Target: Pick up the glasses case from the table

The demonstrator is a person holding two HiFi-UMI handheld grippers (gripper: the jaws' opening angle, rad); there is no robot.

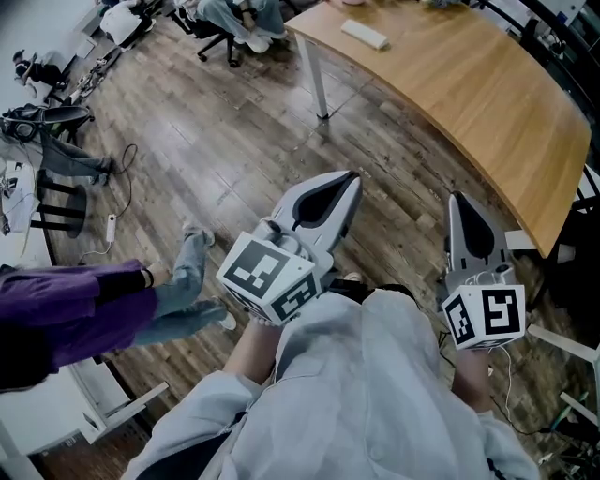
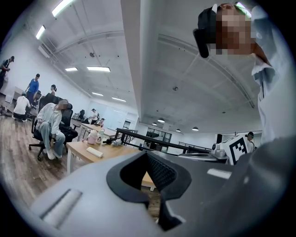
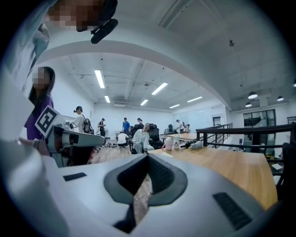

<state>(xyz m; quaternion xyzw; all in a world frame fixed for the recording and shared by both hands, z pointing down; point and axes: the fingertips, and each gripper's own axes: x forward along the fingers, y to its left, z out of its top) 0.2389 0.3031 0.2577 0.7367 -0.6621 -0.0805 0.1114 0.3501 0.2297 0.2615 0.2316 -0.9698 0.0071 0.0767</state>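
Observation:
A flat white oblong case point(image 1: 364, 35) lies near the far end of the curved wooden table point(image 1: 487, 103); in the left gripper view the case point(image 2: 95, 152) shows on the tabletop at the left. Both grippers hang over the wooden floor, well short of the table and the case. My left gripper point(image 1: 352, 178) is shut with nothing between its jaws, and its tip point(image 2: 148, 155) points level towards the table. My right gripper point(image 1: 457, 199) is also shut and holds nothing; its tip point(image 3: 148, 156) points along the table's edge.
A metal table leg point(image 1: 317, 80) stands on the floor ahead. A person in purple point(image 1: 66, 314) sits at the left, legs stretched out. Seated people and office chairs point(image 1: 234, 23) are at the far end. A pink bottle point(image 2: 92, 137) stands on the table, a black railing point(image 3: 245, 132) behind it.

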